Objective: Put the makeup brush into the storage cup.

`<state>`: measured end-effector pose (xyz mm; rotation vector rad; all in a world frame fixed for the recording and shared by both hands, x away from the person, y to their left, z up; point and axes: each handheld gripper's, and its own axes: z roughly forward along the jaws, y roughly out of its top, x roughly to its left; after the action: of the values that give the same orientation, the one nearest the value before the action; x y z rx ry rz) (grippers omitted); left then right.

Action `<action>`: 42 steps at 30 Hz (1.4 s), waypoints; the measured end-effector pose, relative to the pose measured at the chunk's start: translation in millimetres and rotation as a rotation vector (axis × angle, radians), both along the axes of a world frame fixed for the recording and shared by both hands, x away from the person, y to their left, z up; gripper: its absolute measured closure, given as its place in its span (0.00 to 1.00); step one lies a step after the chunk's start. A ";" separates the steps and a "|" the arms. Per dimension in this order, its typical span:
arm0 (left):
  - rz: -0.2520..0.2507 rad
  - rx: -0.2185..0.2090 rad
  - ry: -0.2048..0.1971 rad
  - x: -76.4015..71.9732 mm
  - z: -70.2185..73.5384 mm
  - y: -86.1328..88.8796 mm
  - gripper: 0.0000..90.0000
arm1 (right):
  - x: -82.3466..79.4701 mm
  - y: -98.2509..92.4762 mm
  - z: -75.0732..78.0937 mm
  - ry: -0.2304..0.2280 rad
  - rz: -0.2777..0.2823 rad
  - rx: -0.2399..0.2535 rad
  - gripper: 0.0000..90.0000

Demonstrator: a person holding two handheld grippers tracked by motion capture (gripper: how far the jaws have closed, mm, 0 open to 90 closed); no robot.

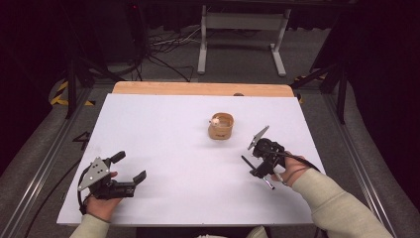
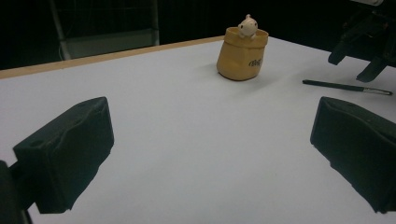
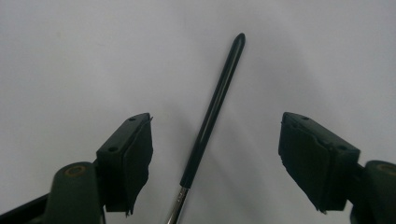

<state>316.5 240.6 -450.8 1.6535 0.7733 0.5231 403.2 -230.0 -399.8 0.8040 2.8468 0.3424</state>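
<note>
Near the desk's point(image 1: 163, 148) front edge, the left tool point(image 1: 130, 168) rests low in the person's left hand point(image 1: 101, 206), jaws wide apart and holding nothing. The right tool point(image 1: 255, 166) tilts down over a slim black pen point(image 3: 212, 112) lying flat between its spread jaws, untouched; the right gripper view shows its dark tip pointing away and a metal end nearest. Farther back stands a tan pot point(image 2: 243, 53) with a small figure point(image 2: 246, 25) peeking out.

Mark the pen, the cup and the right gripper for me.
pen point(image 3: 212, 109), right gripper view, middle of its black barrel
cup point(image 2: 240, 58), left gripper view, its yellow front wall
right gripper point(image 1: 258, 159), high view, between its jaws
</note>
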 end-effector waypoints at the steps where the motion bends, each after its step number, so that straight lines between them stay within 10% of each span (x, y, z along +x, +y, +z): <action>1: 0.000 0.000 0.000 0.0 0.0 0.0 0.00 | 0.0 0.0 0.0 0.000 0.000 0.000 0.31; 42: -0.001 -0.001 0.002 -0.3 0.0 -0.2 0.01 | 1.1 3.5 -17.9 0.124 -0.003 -0.069 0.93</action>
<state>316.2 240.5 -450.8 1.6541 0.7743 0.5205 404.3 -226.5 -417.8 0.8445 2.9531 0.1984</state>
